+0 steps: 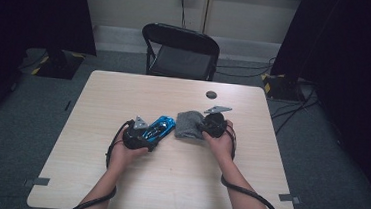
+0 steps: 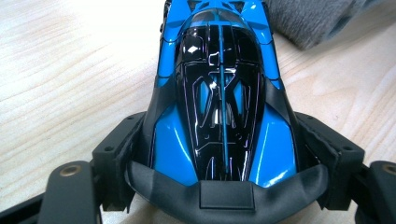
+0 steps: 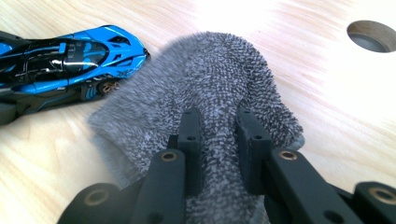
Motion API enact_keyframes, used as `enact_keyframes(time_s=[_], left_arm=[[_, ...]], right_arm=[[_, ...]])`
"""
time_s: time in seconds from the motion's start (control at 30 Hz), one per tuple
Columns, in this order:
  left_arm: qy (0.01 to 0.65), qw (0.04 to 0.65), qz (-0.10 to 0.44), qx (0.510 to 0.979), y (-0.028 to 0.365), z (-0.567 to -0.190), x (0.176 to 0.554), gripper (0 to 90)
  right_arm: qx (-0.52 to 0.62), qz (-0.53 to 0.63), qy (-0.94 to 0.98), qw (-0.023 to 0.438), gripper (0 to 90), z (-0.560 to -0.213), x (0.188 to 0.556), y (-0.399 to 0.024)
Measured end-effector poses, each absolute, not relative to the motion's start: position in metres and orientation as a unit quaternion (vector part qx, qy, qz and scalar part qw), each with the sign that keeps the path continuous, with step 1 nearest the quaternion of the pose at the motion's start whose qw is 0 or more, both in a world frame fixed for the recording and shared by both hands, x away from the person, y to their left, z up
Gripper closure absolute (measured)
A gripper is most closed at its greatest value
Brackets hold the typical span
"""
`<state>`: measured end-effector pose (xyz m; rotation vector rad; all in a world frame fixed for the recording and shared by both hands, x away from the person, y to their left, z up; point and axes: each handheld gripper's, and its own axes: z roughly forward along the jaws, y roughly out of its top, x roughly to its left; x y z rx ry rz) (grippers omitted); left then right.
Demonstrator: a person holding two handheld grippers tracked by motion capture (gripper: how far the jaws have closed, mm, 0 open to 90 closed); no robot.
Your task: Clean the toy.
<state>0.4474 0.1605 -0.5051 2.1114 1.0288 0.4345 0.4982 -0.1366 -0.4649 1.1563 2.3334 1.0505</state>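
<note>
A blue and black toy car (image 1: 160, 126) lies on the pale wooden table (image 1: 124, 89), near its middle. My left gripper (image 1: 146, 134) is shut on the car's one end, with a pad against each flank (image 2: 219, 93). Just right of the car sits a grey fuzzy cloth (image 1: 188, 125), bunched up. My right gripper (image 1: 202, 127) comes at it from the right. In the right gripper view its jaws (image 3: 218, 126) stand close together, pinching a fold of the cloth (image 3: 210, 79), and the car (image 3: 70, 60) lies beyond at the upper left.
A round cable hole (image 1: 211, 94) is cut in the table behind the cloth. A black folding chair (image 1: 183, 49) stands past the far edge. Dark curtains and stands flank the table on both sides. Cables trail from both grippers off the near edge.
</note>
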Motion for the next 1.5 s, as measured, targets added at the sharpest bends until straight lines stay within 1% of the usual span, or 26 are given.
enact_keyframes(time_s=[0.33,0.53,0.57,0.63,0.67,0.7,0.73,0.77,0.8,0.83,0.9,1.07,1.1,1.13,1.17,1.2,1.3,1.33,1.43,1.47,1.5], left_arm=[[0.403,0.367,0.169,0.821,0.160,-0.505,0.447,24.2],[0.404,0.368,0.166,0.821,0.161,-0.505,0.447,23.7],[0.408,0.369,0.166,0.819,0.161,-0.505,0.447,22.4],[0.411,0.369,0.165,0.817,0.162,-0.505,0.447,22.1],[0.412,0.367,0.166,0.817,0.162,-0.505,0.447,20.3],[0.416,0.370,0.162,0.815,0.163,-0.505,0.447,19.1],[0.419,0.374,0.160,0.811,0.163,-0.505,0.447,19.1],[0.420,0.376,0.159,0.811,0.164,-0.505,0.447,19.1],[0.417,0.376,0.157,0.813,0.164,-0.505,0.446,19.1],[0.418,0.375,0.155,0.813,0.165,-0.505,0.446,19.1],[0.415,0.375,0.157,0.814,0.166,-0.502,0.445,18.2],[0.417,0.387,0.155,0.808,0.168,-0.494,0.443,17.3],[0.417,0.387,0.155,0.808,0.168,-0.494,0.443,17.4],[0.418,0.391,0.156,0.805,0.169,-0.492,0.442,17.4],[0.418,0.392,0.159,0.804,0.171,-0.488,0.442,16.9],[0.418,0.392,0.159,0.804,0.171,-0.488,0.442,16.5],[0.424,0.401,0.159,0.796,0.175,-0.478,0.442,16.0],[0.424,0.401,0.159,0.796,0.175,-0.478,0.442,15.7],[0.421,0.406,0.143,0.799,0.177,-0.470,0.444,16.2],[0.414,0.403,0.147,0.803,0.176,-0.466,0.445,17.3],[0.405,0.402,0.151,0.807,0.176,-0.462,0.446,21.3]], right_arm=[[0.406,0.377,0.817,0.159,72.5,-0.469,0.480,-0.153],[0.409,0.378,0.816,0.156,70.4,-0.470,0.477,-0.158],[0.409,0.378,0.815,0.158,68.6,-0.470,0.476,-0.159],[0.409,0.376,0.816,0.160,67.8,-0.470,0.476,-0.159],[0.409,0.374,0.816,0.161,66.7,-0.470,0.476,-0.160],[0.411,0.374,0.815,0.162,62.4,-0.470,0.476,-0.162],[0.411,0.374,0.815,0.162,62.4,-0.470,0.476,-0.162],[0.413,0.372,0.815,0.166,56.7,-0.469,0.475,-0.162],[0.413,0.372,0.815,0.166,56.7,-0.469,0.475,-0.162],[0.412,0.371,0.815,0.169,53.4,-0.469,0.475,-0.163],[0.416,0.374,0.811,0.172,43.4,-0.467,0.474,-0.163],[0.408,0.371,0.816,0.170,32.7,-0.464,0.474,-0.162],[0.408,0.371,0.816,0.170,32.7,-0.464,0.474,-0.162],[0.405,0.373,0.817,0.169,30.9,-0.464,0.474,-0.162],[0.402,0.377,0.819,0.159,27.6,-0.463,0.474,-0.161],[0.402,0.377,0.819,0.159,27.6,-0.463,0.474,-0.161],[0.393,0.387,0.820,0.149,21.8,-0.461,0.474,-0.161],[0.393,0.387,0.820,0.149,21.8,-0.461,0.474,-0.161],[0.386,0.403,0.819,0.133,17.0,-0.460,0.474,-0.162],[0.383,0.406,0.819,0.131,15.7,-0.460,0.474,-0.162],[0.376,0.405,0.824,0.129,14.9,-0.460,0.474,-0.162]])
